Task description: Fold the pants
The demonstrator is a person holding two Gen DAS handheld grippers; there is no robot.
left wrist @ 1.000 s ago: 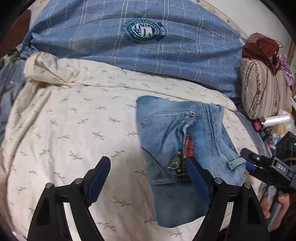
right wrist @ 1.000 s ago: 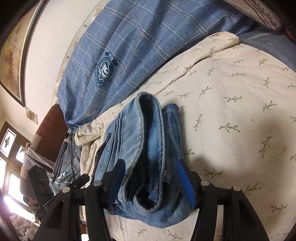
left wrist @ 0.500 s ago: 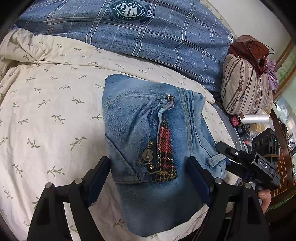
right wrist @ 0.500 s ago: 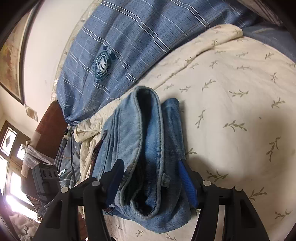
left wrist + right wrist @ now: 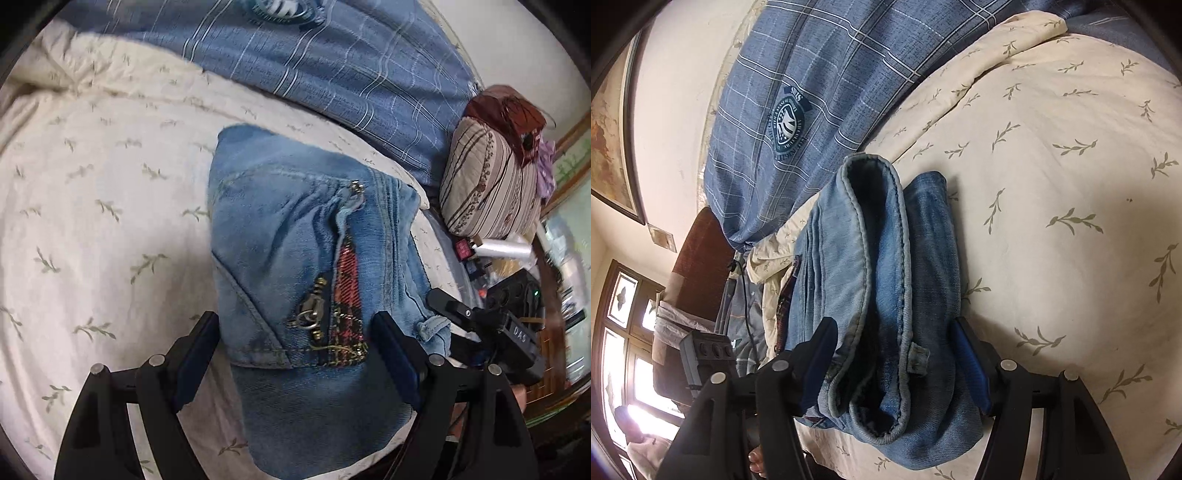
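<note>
The folded pants (image 5: pixel 310 280) are lying on the bed (image 5: pixel 110 221), near its edge. The left tool (image 5: pixel 295 347) is straddling them, released. The right tool (image 5: pixel 894 362) has just been widening around their waistband end, also released.

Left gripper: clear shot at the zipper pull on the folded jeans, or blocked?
Probably yes. The left gripper straddles the folded jeans, jaws open, and the zipper pull lies exposed on top just ahead, with nothing covering it.
</note>
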